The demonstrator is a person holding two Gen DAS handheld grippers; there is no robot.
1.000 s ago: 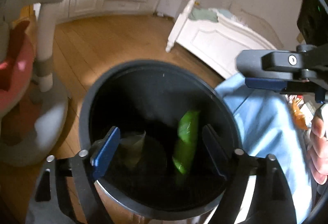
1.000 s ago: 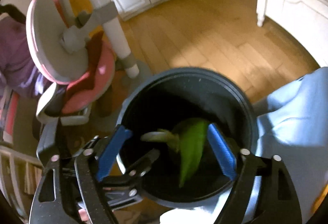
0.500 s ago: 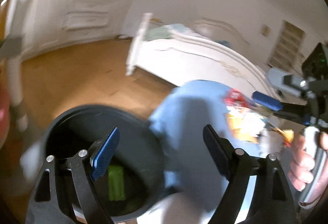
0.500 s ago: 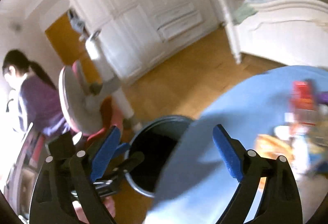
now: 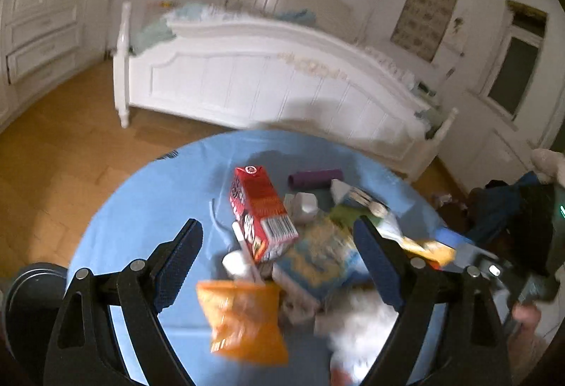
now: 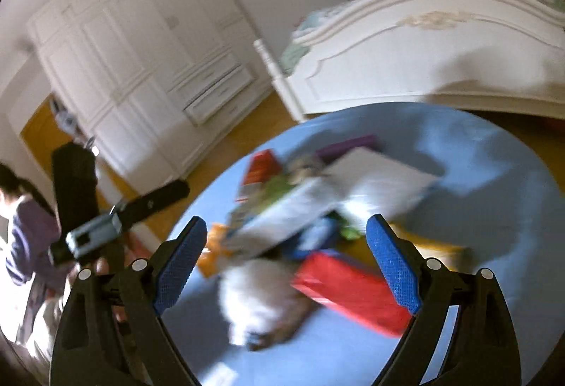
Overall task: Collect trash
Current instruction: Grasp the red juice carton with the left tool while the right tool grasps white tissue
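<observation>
A heap of trash lies on a round blue table. In the left wrist view I see a red carton, an orange snack bag, a light blue packet, a purple tube and crumpled white paper. My left gripper is open and empty above the heap. In the right wrist view my right gripper is open and empty over a red packet, white paper and a white box. The dark bin sits at the lower left, off the table.
A white bed stands behind the table. White cupboards line the far wall. A person in purple sits at the left. The floor is wood. The other gripper shows in each view.
Both grippers have swung away from the bin, where a green packet lay inside, and now point at the trash heap on the blue table. Both stay open.
</observation>
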